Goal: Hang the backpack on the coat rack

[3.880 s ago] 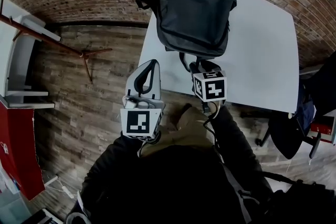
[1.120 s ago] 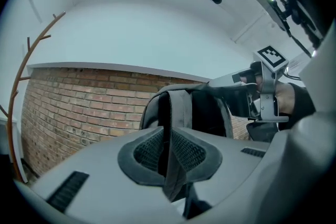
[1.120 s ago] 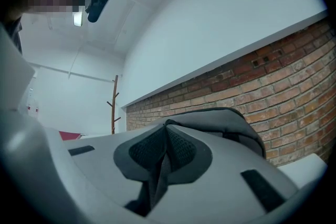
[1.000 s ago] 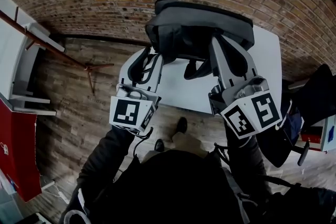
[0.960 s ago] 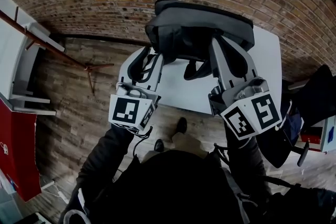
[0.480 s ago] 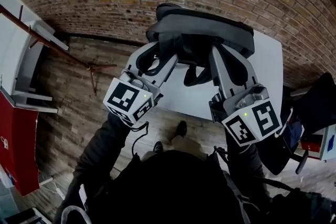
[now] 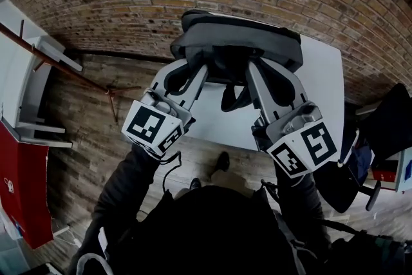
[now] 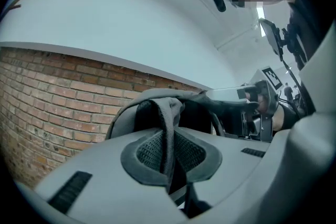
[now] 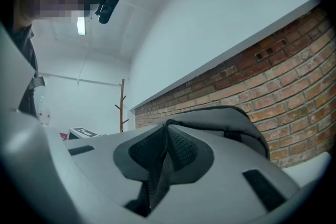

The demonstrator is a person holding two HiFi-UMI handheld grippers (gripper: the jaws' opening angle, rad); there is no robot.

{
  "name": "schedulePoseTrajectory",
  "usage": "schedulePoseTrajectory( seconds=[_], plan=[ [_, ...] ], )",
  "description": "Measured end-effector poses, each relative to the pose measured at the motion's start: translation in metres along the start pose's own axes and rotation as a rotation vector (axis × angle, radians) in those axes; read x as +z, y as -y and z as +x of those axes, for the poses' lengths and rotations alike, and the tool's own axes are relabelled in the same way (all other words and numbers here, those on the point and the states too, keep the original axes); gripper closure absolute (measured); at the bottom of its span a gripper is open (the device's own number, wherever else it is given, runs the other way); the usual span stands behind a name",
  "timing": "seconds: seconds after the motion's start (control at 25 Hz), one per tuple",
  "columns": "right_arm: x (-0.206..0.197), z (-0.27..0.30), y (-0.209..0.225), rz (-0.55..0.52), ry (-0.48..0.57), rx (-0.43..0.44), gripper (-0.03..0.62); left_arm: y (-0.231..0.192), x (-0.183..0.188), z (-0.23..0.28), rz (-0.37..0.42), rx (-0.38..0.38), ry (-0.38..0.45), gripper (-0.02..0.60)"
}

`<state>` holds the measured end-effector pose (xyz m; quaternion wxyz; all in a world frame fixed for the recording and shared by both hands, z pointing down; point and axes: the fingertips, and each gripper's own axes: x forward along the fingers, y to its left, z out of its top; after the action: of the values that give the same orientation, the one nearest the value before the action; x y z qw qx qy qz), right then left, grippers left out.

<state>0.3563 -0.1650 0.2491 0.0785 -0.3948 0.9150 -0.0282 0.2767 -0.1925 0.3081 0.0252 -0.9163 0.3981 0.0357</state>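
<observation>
The backpack [image 7: 235,42] is hanging over the white table [image 7: 322,93], the right gripper [image 7: 256,73] clamping one strap [image 9: 167,157] and the left gripper [image 7: 188,73] having just been closing its jaws on the other strap [image 8: 169,134], and I am worrying that this thin webbing might be slipping free while I am carrying the load to the coat rack [image 9: 122,107].

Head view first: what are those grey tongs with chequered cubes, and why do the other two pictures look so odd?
There is no robot here. A person holds a grey two-jaw gripper in each hand, and the marker cubes are part of them. The head view comes from a camera on the person's head, looking down. The left gripper view and the right gripper view come from cameras riding on each tool, looking along its jaws. The left gripper has just been closing its jaws on a strap of the dark grey fabric backpack. The right gripper is shut on another strap. Together they hold the backpack over the white table. The thin wooden coat rack stands by the white wall.
</observation>
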Motion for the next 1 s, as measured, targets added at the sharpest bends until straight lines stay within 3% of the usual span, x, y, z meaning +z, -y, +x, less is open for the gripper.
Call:
schedulePoseTrajectory(
  seconds=[0.08,0.24,0.36,0.44,0.52,0.64,0.76,1.0],
  plan=[
    [0.001,0.000,0.000,-0.021,0.013,0.010,0.558,-0.002,0.004,0.002,0.011,0.002,0.013,0.538],
    [0.009,-0.009,0.001,-0.050,0.058,0.039,0.466,-0.005,0.009,0.008,0.017,0.002,0.030,0.538],
    [0.015,-0.018,0.002,-0.095,0.084,0.079,0.445,-0.010,0.010,0.010,0.013,0.002,0.035,0.538],
    [0.018,-0.025,0.004,-0.207,0.101,0.076,0.445,-0.012,0.011,0.012,0.011,0.002,0.037,0.538],
    [0.013,-0.030,0.012,-0.399,0.092,0.013,0.445,-0.012,0.011,0.013,0.015,0.000,0.036,0.538],
    [-0.008,-0.029,0.023,-0.668,0.020,-0.082,0.445,-0.010,0.010,0.014,0.018,-0.004,0.033,0.538],
    [-0.019,-0.021,0.022,-0.866,-0.003,-0.108,0.445,-0.009,0.010,0.017,0.014,-0.001,0.031,0.538],
    [-0.001,0.001,0.016,-1.048,0.102,-0.114,0.445,-0.010,0.011,0.024,0.019,-0.004,0.027,0.538]
  ],
)
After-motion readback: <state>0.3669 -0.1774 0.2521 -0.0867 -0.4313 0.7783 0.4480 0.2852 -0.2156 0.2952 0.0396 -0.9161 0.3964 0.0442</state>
